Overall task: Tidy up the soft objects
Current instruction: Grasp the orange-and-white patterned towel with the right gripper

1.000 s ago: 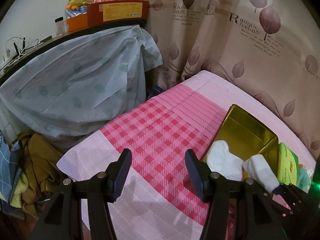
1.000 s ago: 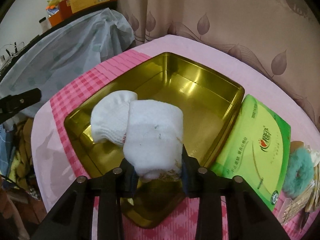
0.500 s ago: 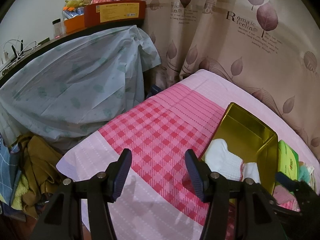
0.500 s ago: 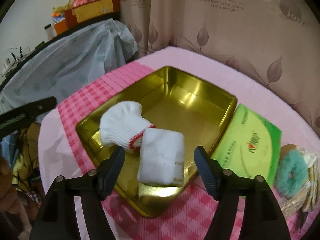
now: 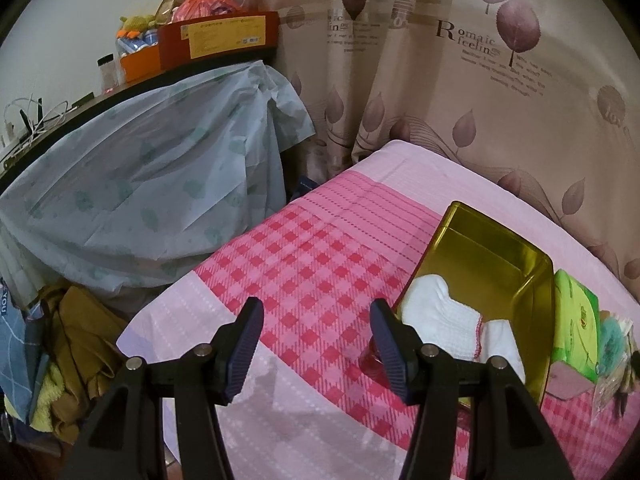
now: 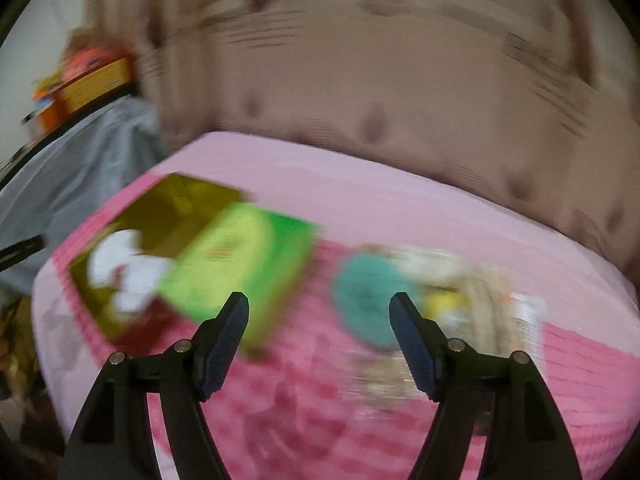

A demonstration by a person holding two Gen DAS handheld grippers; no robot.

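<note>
Your left hand-held gripper (image 5: 316,344) hangs over the pink checked cloth (image 5: 312,256) with its jaws spread wide and nothing between them. Take the gold tin (image 5: 496,256) as your landmark: it sits on the cloth to the right of that gripper, its near left corner just behind the gripper's right finger. Inside the tin, at its near end, lie two white soft things: a white knit glove (image 5: 436,312) with a red-trimmed cuff, and a folded white sock (image 5: 502,340) touching that cuff on the side nearer you. The far end of the tin is bare metal.

Just beside the tin's right wall lies a green packet (image 5: 574,320). Beyond the packet, further from the tin, sits a teal fluffy ring (image 6: 366,300), touching or overlapping a clear bag (image 6: 468,292) of pale things.

Your right hand-held gripper (image 6: 320,324) is over the cloth to the right of the tin, its jaws standing apart and empty, with the packet behind its left finger and the teal ring behind its right. That view is heavily smeared, so what the clear bag holds is hard to say; there may be something yellow in it.

Left of the tin, past the edge of the cloth, a pale blue sheet (image 5: 152,184) drapes over a shelf
</note>
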